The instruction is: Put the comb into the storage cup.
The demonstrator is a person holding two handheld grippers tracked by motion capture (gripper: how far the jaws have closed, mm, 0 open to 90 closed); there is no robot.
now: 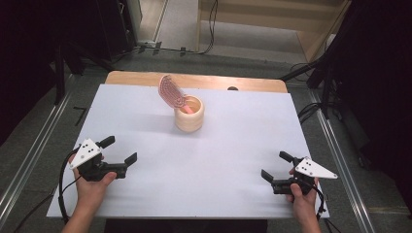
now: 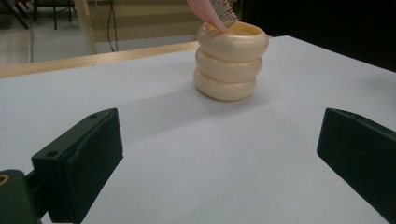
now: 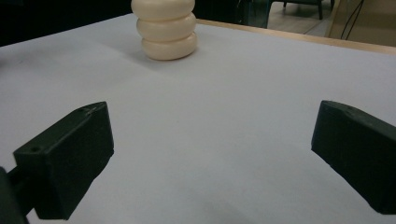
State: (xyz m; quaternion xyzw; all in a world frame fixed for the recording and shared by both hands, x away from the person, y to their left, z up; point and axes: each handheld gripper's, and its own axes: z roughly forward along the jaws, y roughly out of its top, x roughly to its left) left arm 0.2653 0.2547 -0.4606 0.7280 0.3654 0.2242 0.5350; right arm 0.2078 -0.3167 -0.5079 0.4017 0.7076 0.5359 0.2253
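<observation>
White board covers the wooden table; it serves as the work surface. The cream ribbed holder stands upright toward the board's far side, roughly central. A pink hairbrush sits handle-down in the holder, head leaning out over its left rim. The left gripper rests near and left of the holder, jaws released and wide apart, holding nothing. The right gripper rests near and right of the holder, likewise released and empty. Both are well apart from the holder. Risk, as judged: the off-centre brush may tip the light holder if pulled sideways; an unsteadied holder could slide on the smooth board.
</observation>
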